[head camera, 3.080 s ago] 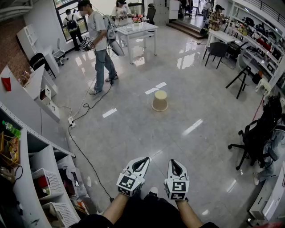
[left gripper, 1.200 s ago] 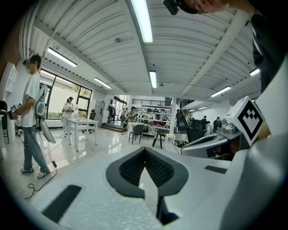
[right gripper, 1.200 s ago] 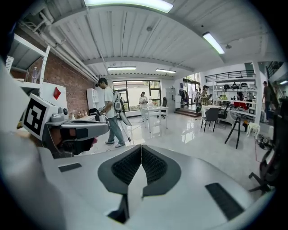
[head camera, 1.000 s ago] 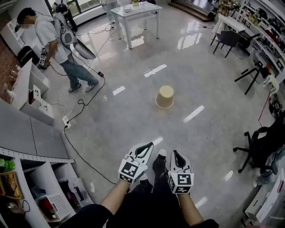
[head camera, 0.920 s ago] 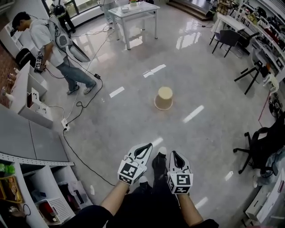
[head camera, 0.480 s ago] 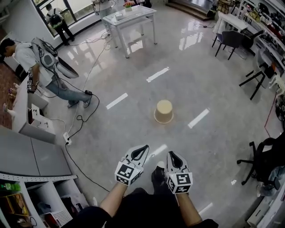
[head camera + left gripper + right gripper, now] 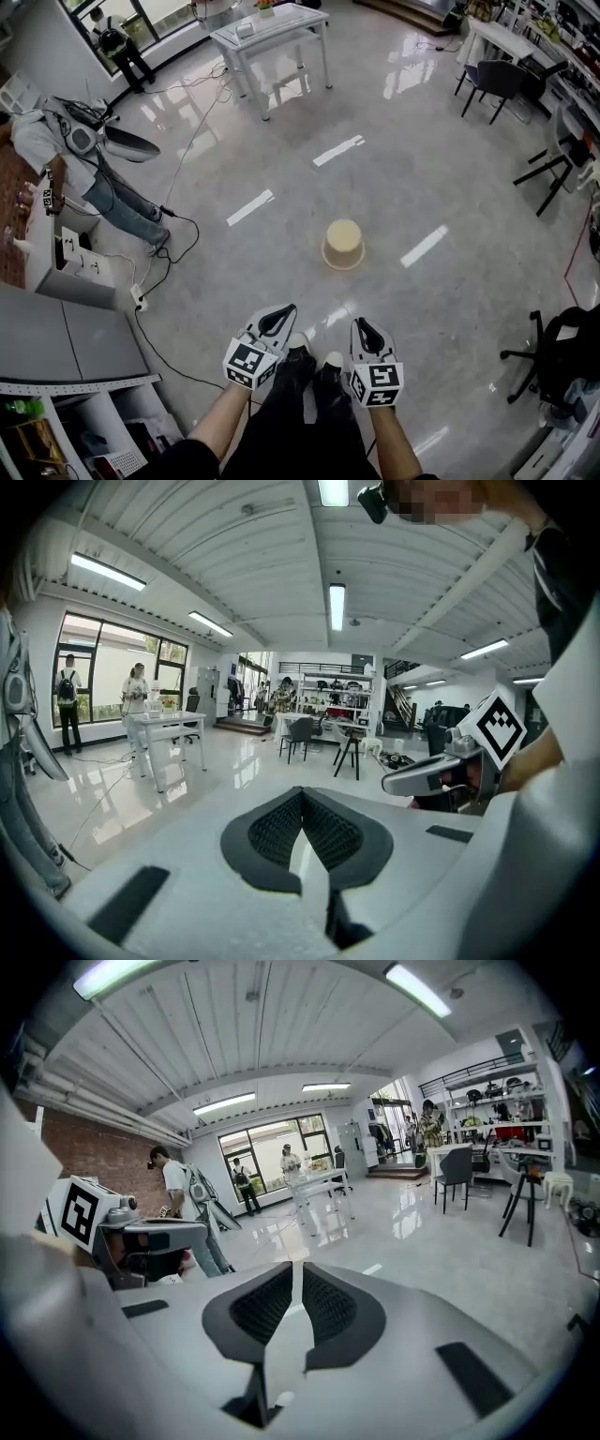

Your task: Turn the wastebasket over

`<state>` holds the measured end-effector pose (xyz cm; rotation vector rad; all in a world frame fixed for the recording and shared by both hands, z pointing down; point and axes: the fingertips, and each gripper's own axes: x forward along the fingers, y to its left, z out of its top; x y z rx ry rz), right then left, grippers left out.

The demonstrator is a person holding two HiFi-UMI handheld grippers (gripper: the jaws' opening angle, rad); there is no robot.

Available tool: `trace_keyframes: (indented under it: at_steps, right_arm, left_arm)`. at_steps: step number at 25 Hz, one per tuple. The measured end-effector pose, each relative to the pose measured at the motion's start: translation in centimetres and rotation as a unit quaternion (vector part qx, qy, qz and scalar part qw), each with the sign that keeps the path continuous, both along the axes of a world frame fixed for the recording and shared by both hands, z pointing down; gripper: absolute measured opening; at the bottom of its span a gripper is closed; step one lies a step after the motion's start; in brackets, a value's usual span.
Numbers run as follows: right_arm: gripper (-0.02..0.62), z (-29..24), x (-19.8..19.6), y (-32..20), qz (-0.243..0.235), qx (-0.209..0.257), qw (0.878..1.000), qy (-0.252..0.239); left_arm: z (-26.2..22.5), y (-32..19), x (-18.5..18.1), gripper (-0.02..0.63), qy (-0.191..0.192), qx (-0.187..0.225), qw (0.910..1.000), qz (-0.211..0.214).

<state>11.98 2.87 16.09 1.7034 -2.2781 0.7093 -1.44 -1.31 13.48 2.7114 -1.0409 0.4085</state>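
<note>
The round, tapered beige plastic wastebasket (image 7: 343, 246) stands upside down on the glossy grey floor; its closed base faces up, its wider rim rests on the floor; it sits mid-scene, slightly right.

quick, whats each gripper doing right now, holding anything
Left gripper: closed, holding nothing.
Right gripper: closed, holding nothing.

No legible text, label or number; distant print perhaps too small
</note>
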Motion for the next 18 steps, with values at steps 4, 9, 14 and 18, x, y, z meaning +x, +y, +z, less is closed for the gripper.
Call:
trace_keyframes:
  at_steps: [4,9,14,18]
  right_arm:
    - [0.038,2.1,1.0,-3.1,0.014,-0.011,1.000,0.004]
    - [0.077,7.3,3.0,-7.1,0.026,-0.030,0.999,0.013]
    - [0.102,15.9,3.8,-13.1,0.040,-0.042,0.998,0.009]
    - [0.131,23.7,4.7,-17.9,0.041,-0.049,0.998,0.015]
  left_arm:
    - [2.5,-3.6,1.1,0.008,0.000,-0.006,0.9999,0.016]
    - [8.7,-8.3,3.7,0.008,0.016,-0.015,0.9993,0.029]
    - [17.0,-15.0,5.1,0.008,0.012,-0.014,0.9995,0.024]
    - [25.6,-20.0,5.5,0.009,0.013,-0.029,0.9995,0.005]
